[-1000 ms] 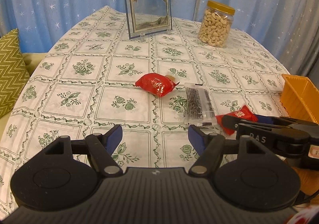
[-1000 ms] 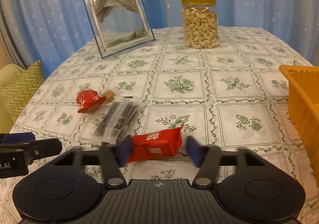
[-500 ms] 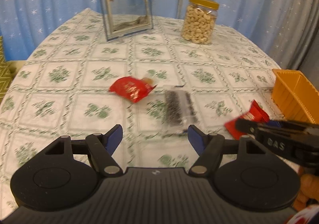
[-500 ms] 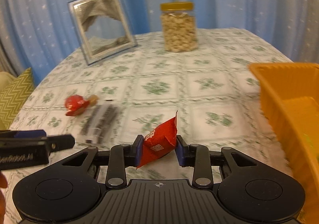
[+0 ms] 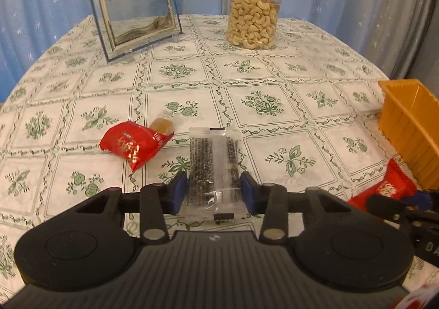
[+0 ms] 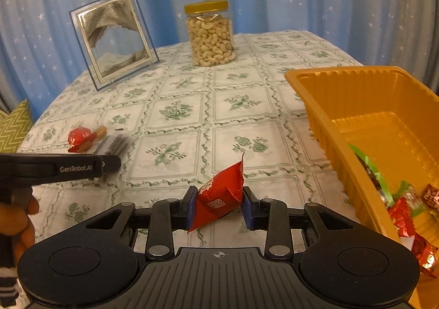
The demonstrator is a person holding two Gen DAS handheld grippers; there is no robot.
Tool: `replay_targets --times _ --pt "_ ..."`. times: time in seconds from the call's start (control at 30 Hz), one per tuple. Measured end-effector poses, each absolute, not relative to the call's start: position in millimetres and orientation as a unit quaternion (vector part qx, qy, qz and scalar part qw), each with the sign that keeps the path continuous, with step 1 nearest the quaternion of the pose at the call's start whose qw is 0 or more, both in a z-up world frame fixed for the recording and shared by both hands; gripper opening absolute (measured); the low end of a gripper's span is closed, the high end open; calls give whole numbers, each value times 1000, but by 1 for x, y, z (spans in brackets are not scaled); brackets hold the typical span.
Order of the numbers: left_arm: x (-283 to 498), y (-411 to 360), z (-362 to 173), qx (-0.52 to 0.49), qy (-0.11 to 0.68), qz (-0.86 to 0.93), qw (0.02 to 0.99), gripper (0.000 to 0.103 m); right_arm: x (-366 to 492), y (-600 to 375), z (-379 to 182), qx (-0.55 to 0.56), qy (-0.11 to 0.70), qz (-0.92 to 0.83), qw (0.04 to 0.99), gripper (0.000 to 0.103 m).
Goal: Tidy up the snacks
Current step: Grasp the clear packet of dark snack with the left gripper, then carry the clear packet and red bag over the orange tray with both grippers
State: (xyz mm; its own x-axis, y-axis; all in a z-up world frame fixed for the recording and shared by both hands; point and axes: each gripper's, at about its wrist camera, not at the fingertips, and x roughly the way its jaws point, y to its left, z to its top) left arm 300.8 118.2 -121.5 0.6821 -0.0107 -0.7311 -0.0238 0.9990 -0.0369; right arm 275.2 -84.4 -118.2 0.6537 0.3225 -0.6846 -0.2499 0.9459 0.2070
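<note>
My right gripper [image 6: 219, 207] is shut on a red snack packet [image 6: 219, 196], held above the table just left of the orange tray [image 6: 323, 127]. The tray holds several wrapped snacks [image 6: 400, 213]. My left gripper [image 5: 214, 192] has its jaws on either side of a clear packet of dark sticks [image 5: 213, 166] lying on the table, close to its edges; whether they press it I cannot tell. Another red packet [image 5: 131, 144] with a small brown sweet [image 5: 162, 125] lies to the left. The held red packet also shows in the left wrist view [image 5: 384, 188].
A jar of cashews [image 5: 253, 12] and a framed sand picture [image 5: 134, 1] stand at the back of the floral tablecloth [image 5: 260, 100]. The orange tray shows at the right edge [image 5: 406, 127]. A green cushion [image 6: 13, 127] is off the table's left side. Blue curtains hang behind.
My right gripper closed on the red packet, lifted it and carried it right, next to the orange tray. My left gripper moved forward over the clear packet and its jaws narrowed around it.
</note>
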Motion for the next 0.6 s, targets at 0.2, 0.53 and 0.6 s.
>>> replay_targets --times 0.2,0.53,0.6 --pt "277 106 -117 -29 417 2 908 37 266 -89 -114 47 388 164 906 34" --pt "187 65 -110 -14 428 -5 904 37 221 -109 -113 47 407 178 894 34" --pt "176 60 -113 -11 428 -10 903 38 212 -114 -114 45 410 180 893 34"
